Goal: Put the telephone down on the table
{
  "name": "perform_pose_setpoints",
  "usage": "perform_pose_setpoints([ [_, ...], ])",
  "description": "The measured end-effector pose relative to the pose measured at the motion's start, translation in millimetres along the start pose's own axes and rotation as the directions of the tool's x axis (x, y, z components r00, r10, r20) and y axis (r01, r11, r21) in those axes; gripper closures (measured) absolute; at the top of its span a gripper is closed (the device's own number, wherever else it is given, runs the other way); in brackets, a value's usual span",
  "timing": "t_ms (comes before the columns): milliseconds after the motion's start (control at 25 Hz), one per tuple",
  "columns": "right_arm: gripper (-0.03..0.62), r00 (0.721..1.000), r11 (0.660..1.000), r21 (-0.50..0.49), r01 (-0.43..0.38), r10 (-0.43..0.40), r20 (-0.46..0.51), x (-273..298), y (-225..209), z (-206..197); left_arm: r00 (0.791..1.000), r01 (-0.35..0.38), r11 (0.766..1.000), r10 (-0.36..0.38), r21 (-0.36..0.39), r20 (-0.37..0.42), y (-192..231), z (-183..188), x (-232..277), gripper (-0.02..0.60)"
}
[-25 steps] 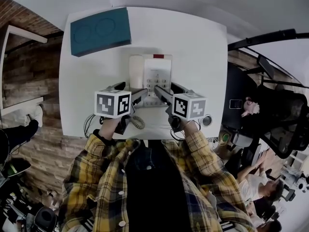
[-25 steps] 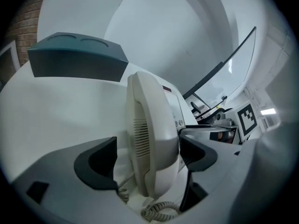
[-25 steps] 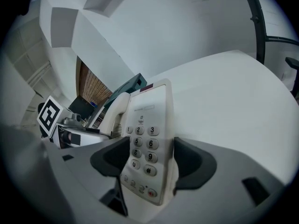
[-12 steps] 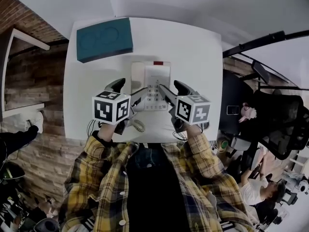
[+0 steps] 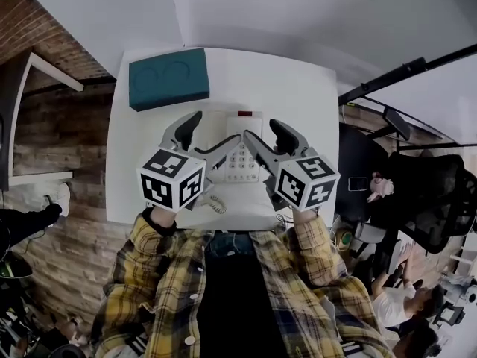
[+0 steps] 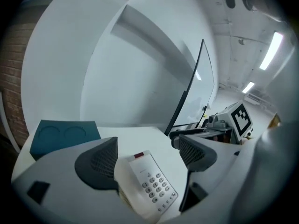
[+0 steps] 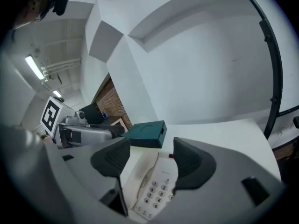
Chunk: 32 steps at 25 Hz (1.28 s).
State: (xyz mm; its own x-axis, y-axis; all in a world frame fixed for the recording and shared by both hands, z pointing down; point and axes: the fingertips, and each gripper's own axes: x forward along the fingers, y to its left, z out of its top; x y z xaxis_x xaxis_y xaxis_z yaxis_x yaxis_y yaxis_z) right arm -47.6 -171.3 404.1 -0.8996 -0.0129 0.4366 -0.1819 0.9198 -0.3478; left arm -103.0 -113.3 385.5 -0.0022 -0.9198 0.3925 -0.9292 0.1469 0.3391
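Plaid sleeves at the bottom of the head view, and both tools have come up toward you: half a second ago they sat lower, tips close against the phone's flanks. Now your left gripper (image 5: pixel 211 136) has its jaws spread wide with nothing pinched between them, and your right gripper (image 5: pixel 268 136) is spread the same way. Each gripper view shows the white telephone (image 5: pixel 240 155) lying below the gap, with neither pair of jaws closed on it. It looks released, flat on the white table (image 5: pixel 302 95), handset in its cradle, keypad up. I'd call the set-down done.

The coiled cord (image 5: pixel 215 200) lies at the near edge, just under your left gripper, so lift clear instead of dragging back over it. The phone's near end is close to that front edge, with little margin there.

Farther out, the right half of the tabletop is bare up to its edge, with chairs and seated people beyond. The teal box (image 5: pixel 168 77) sits at the upper left, near the phone's far-left corner but apart from it. White wall closes the back.
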Motion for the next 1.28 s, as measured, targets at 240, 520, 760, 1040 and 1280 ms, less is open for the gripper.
perform_pose_setpoints([
  [240, 0.293, 0.994, 0.997, -0.069, -0.045, 0.052, 0.100, -14.0, 23.2, 43.7, 0.992, 0.025, 0.996, -0.035, 0.082, 0.121, -21.8, 48.8, -18.2, 0.161],
  [520, 0.424, 0.971, 0.988, -0.155, -0.011, 0.048, 0.234, -40.7, 39.6, 87.8, 0.975, 0.033, 0.991, -0.061, 0.131, 0.212, -44.1, 86.6, -36.5, 0.166],
  [760, 0.463, 0.954, 0.981, -0.189, -0.042, 0.095, 0.285, -52.3, 61.0, 103.1, 0.959, 0.019, 0.984, -0.069, 0.178, 0.276, -57.5, 104.5, -57.1, 0.221],
  [1040, 0.505, 0.937, 0.975, -0.217, -0.049, 0.121, 0.329, -72.4, 70.1, 108.7, 0.944, 0.010, 0.974, -0.084, 0.228, 0.319, -74.8, 111.4, -64.4, 0.464],
  [1280, 0.546, 0.928, 0.969, -0.244, -0.037, 0.124, 0.351, -84.7, 86.1, 104.0, 0.940, 0.026, 0.967, -0.110, 0.252, 0.323, -86.4, 100.9, -75.3, 0.535],
])
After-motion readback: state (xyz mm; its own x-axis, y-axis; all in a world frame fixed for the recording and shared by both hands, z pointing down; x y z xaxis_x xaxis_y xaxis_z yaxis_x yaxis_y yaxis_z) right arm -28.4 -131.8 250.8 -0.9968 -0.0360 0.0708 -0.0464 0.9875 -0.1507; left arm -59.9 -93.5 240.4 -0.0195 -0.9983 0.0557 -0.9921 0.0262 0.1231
